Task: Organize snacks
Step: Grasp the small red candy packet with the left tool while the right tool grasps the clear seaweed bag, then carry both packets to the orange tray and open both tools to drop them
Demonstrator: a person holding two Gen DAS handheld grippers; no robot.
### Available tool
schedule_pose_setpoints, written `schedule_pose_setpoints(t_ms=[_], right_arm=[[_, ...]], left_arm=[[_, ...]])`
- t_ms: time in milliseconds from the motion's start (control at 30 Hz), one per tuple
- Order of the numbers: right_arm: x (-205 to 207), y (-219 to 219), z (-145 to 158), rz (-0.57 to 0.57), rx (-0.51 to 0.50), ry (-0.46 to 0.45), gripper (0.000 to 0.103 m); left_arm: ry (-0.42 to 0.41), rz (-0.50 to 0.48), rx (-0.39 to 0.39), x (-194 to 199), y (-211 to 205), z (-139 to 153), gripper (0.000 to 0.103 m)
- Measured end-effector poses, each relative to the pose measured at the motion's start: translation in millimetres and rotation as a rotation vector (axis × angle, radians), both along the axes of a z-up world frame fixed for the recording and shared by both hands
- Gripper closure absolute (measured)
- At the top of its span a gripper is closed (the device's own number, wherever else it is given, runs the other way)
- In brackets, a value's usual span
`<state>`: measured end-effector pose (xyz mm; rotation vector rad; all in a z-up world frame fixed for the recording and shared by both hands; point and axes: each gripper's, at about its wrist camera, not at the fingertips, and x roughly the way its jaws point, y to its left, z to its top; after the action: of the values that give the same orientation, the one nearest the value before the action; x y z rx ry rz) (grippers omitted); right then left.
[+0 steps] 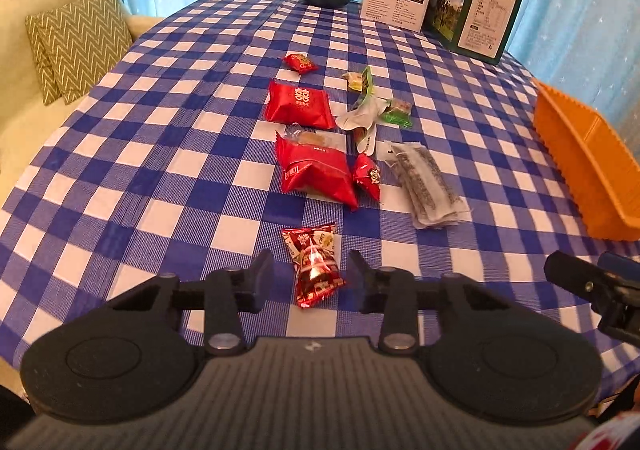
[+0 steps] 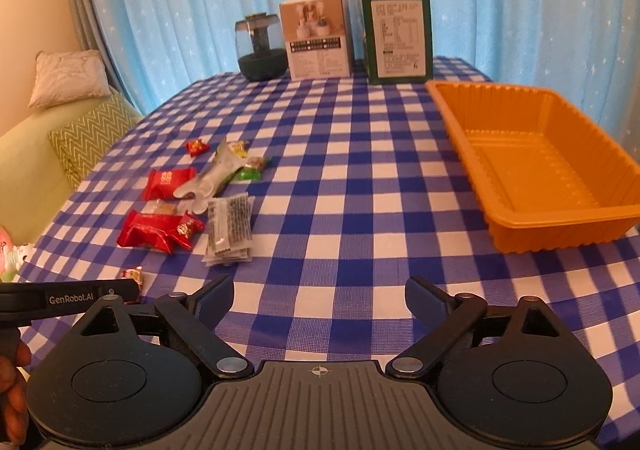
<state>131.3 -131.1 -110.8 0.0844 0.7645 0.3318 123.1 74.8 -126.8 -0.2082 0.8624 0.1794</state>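
Several wrapped snacks lie in a loose group on the blue checked tablecloth (image 1: 120, 178). My left gripper (image 1: 311, 264) is open, its fingers on either side of a dark red candy packet (image 1: 316, 264) without gripping it. Beyond lie two red packets (image 1: 314, 174) (image 1: 299, 104), a small red candy (image 1: 300, 63), green and white wrappers (image 1: 370, 110) and grey sachets (image 1: 424, 186). My right gripper (image 2: 319, 298) is open and empty above the cloth. The empty orange tray (image 2: 560, 218) stands to its front right; the snacks (image 2: 192, 202) lie to its left.
A dark humidifier jar (image 2: 262, 48), a white box (image 2: 318, 36) and a green box (image 2: 398, 32) stand at the table's far edge before a blue curtain. A sofa with cushions (image 1: 76, 42) is to the left. The left gripper's body (image 2: 68, 298) shows in the right wrist view.
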Motion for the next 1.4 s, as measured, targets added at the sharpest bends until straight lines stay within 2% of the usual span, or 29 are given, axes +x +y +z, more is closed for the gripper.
schedule_pose_setpoints(t_ms=[167, 300, 433, 600, 833, 967, 1033, 1100, 1200, 1400], right_arm=[[9, 7, -9, 0.010, 0.003, 0.007, 0.011], [16, 19, -13, 0.047, 0.002, 0.002, 0.013], [26, 31, -15, 0.086, 0.014, -0.003, 0.023], [42, 52, -15, 0.146, 0.014, -0.027, 0.029], [67, 86, -27, 0.200, -0.036, -0.024, 0.046], [78, 99, -35, 0.209, -0.066, -0.012, 0.050], [80, 103, -38, 0.218, -0.087, -0.014, 0.057], [80, 105, -40, 0.224, -0.090, -0.013, 0.062], [76, 103, -39, 0.219, -0.092, -0.026, 0.064], [60, 76, -26, 0.167, -0.072, -0.049, 0.065]], left_arm=[[-0.002, -0.020, 0.023, 2, -5, -8, 0.081], [-0.008, -0.037, 0.048, 3, -7, -10, 0.082], [-0.022, -0.025, 0.036, 3, -2, -7, 0.083], [-0.058, 0.005, 0.039, 4, 6, 4, 0.083], [-0.079, 0.024, 0.028, 5, 11, 12, 0.083], [-0.077, 0.033, 0.015, 5, 13, 11, 0.084], [-0.076, 0.034, 0.015, 4, 13, 11, 0.084], [-0.077, 0.034, 0.015, 4, 13, 11, 0.084], [-0.078, 0.031, 0.015, 4, 12, 13, 0.084], [-0.086, -0.006, 0.015, 7, 0, 21, 0.084]])
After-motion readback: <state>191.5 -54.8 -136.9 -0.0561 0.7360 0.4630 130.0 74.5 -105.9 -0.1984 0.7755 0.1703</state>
